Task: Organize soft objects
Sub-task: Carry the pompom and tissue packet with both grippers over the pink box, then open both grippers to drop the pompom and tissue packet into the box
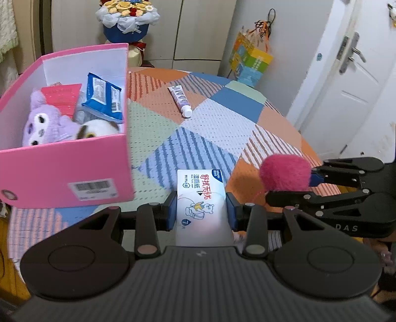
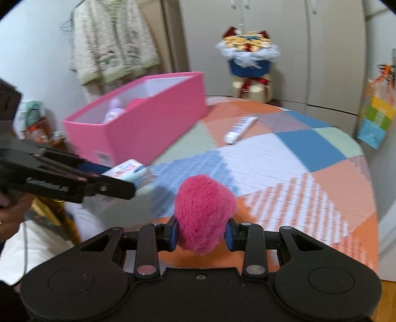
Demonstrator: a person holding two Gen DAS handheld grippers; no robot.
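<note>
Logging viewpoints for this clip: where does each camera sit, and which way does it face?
Left wrist: on the left gripper, facing the pink box, holding a wipes pack; right gripper shows.
Right wrist: on the right gripper, clamping a pink plush; left gripper shows.
Shared: box, tube, quilted cover.

We see a round worktop (image 1: 222, 119) under a patchwork cloth of orange, blue, green and striped patches. Behind it stands a bouquet (image 1: 126, 17) of yellow and red blooms in white and blue wrapping, in front of pale cupboard doors (image 1: 198, 29). A colourful paper bag (image 1: 250, 62) with orange handles hangs against the wall beside a white door (image 1: 346, 86) with a metal handle. In the right wrist view a cream knitted garment (image 2: 111, 42) hangs on a hanger at the left wall.
</note>
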